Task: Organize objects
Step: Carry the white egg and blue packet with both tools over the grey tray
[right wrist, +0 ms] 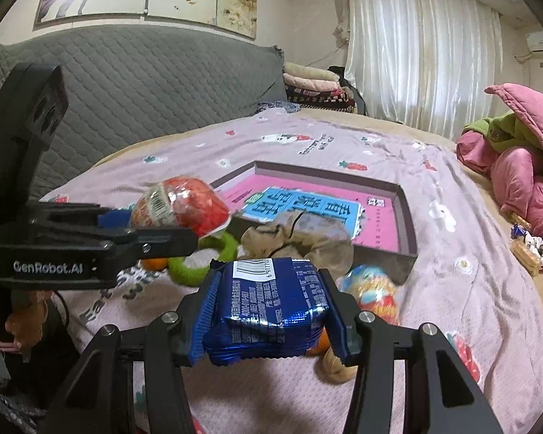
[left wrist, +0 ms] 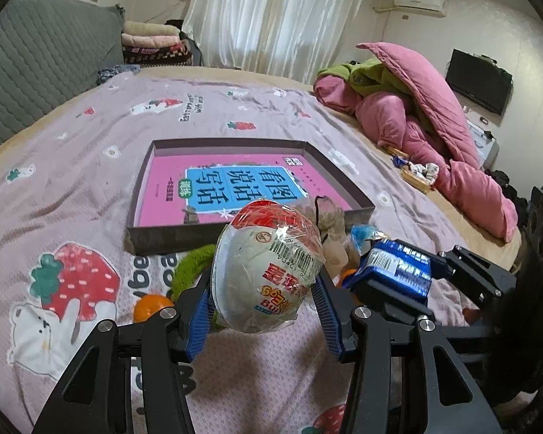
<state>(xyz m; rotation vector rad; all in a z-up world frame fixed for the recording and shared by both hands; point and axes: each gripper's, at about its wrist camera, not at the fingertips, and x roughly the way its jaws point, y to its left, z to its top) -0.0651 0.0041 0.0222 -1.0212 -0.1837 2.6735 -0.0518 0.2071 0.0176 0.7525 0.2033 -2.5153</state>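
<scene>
My left gripper (left wrist: 264,285) is shut on a red-and-white egg-shaped snack (left wrist: 268,267) wrapped in clear film, held above the bed. From the right wrist view the same egg snack (right wrist: 181,209) shows at the left in the left gripper (right wrist: 184,228). My right gripper (right wrist: 268,311) is shut on a blue foil snack pack (right wrist: 271,307); this blue pack (left wrist: 394,267) also appears at the right in the left wrist view. Ahead lies a shallow dark box (left wrist: 163,233) holding a pink book (left wrist: 235,188); the box (right wrist: 409,217) is in the right view too.
On the bedspread in front of the box lie a green ring (right wrist: 199,264), an orange (left wrist: 150,305), a beige cloth bundle (right wrist: 307,242) and a colourful egg snack (right wrist: 373,289). A pink quilt (left wrist: 434,126) is heaped at the right. A grey padded headboard (right wrist: 144,83) stands behind.
</scene>
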